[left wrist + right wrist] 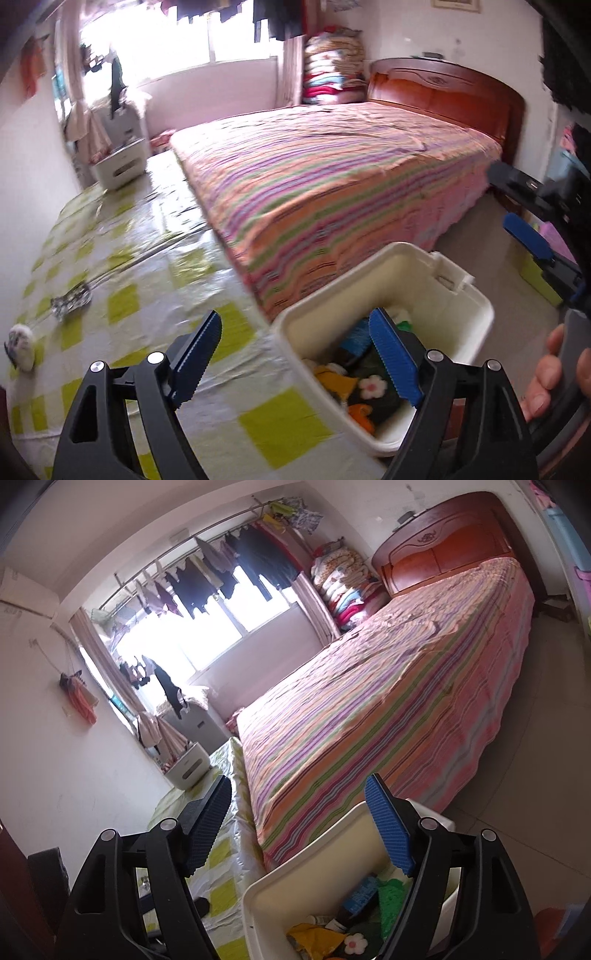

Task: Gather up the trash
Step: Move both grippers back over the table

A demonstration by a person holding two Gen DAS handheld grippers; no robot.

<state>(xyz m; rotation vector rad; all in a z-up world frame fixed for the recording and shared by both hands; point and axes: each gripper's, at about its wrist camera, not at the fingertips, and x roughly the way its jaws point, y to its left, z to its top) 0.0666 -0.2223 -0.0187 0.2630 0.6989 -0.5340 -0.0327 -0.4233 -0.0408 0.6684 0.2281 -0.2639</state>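
A white plastic bin (463,306) stands beside the checked table, at the corner of the bed. It holds trash: a yellow wrapper (338,382), a dark piece with a white flower (373,386) and a blue packet (364,891). My left gripper (295,321) hovers open above the bin's near rim, with nothing between its jaws. On the table's left lie a crumpled silvery wrapper (70,301) and a white crumpled ball (22,347). My right gripper (298,790) is open and empty above the bin (266,893); its blue pad (528,238) shows at the right.
The table wears a shiny green-and-white checked cloth (147,291). A striped bed (332,177) with a wooden headboard fills the middle. A white appliance (118,166) stands at the table's far end. A person's hand (546,376) shows at the right edge.
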